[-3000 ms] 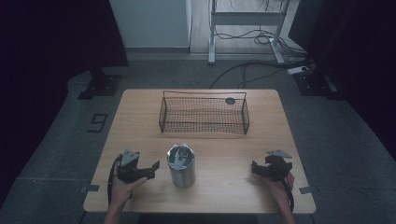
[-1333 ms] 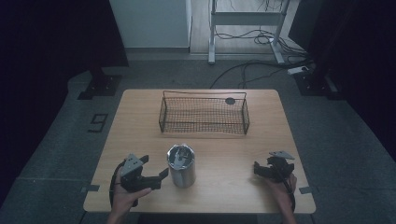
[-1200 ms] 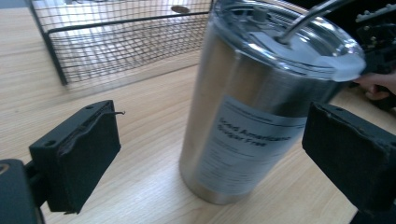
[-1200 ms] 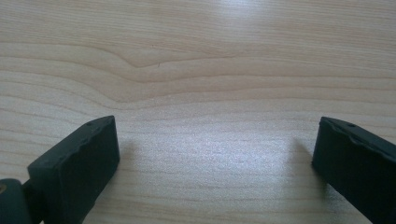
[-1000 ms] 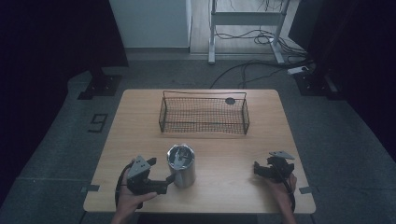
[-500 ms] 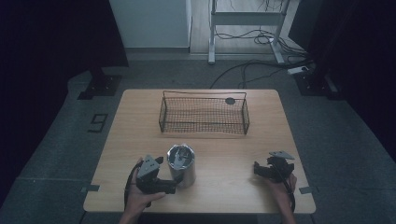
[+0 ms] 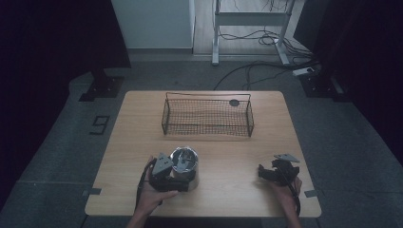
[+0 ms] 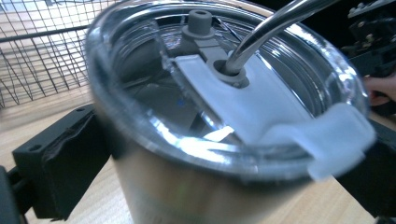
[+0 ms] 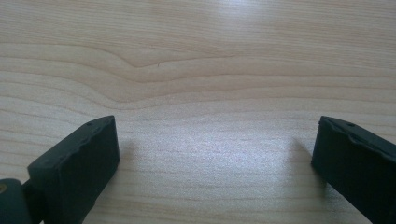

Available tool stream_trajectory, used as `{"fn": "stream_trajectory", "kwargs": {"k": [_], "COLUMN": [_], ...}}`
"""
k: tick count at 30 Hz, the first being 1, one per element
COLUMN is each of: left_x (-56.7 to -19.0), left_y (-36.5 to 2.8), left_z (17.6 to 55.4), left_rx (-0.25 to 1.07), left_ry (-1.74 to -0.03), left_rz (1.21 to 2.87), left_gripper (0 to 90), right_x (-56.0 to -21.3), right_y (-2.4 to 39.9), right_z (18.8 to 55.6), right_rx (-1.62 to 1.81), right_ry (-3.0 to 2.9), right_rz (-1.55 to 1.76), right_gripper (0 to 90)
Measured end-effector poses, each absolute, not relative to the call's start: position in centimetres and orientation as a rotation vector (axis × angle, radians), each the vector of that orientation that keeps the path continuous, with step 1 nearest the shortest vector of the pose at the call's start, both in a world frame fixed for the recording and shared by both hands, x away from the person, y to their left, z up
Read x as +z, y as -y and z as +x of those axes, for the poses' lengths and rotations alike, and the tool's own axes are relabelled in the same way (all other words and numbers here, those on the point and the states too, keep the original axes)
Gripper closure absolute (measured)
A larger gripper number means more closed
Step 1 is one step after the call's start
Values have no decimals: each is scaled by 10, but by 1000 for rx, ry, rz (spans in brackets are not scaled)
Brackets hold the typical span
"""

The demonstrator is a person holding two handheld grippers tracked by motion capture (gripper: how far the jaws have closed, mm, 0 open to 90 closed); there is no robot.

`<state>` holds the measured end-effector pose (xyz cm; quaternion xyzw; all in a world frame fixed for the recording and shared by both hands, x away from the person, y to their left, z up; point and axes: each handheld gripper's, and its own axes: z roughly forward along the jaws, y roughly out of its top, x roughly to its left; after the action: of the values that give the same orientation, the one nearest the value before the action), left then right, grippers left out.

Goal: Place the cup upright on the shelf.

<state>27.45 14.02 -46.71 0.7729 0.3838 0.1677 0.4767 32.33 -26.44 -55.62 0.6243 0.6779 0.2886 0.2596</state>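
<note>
The steel cup (image 7: 184, 167) stands on the table (image 7: 223, 156), on the person's side of the wire basket (image 7: 207, 115) and well apart from it. The left tool (image 7: 167, 176) is at the cup's near-left side; in the left gripper view its jaws stand wide on either side of the cup (image 8: 224, 121), not closed on it, under the clear lid (image 8: 261, 112) and metal straw (image 8: 261, 37). The right tool (image 7: 271, 173) rests to the cup's right, well apart, jaws spread over bare wood.
</note>
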Motion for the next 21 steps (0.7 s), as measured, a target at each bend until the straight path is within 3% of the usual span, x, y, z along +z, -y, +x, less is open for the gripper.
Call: {"fn": "stream_trajectory", "kwargs": {"k": [21], "left_x": [-477], "left_y": [-128], "left_z": [283], "left_rx": [485], "left_ry": [-917], "left_rz": [1898], "left_gripper": [28], "right_x": [-556], "right_y": [264], "right_z": [323], "right_rx": [782], "right_ry": [-1836], "right_rz": [1692], "right_gripper": [5]}}
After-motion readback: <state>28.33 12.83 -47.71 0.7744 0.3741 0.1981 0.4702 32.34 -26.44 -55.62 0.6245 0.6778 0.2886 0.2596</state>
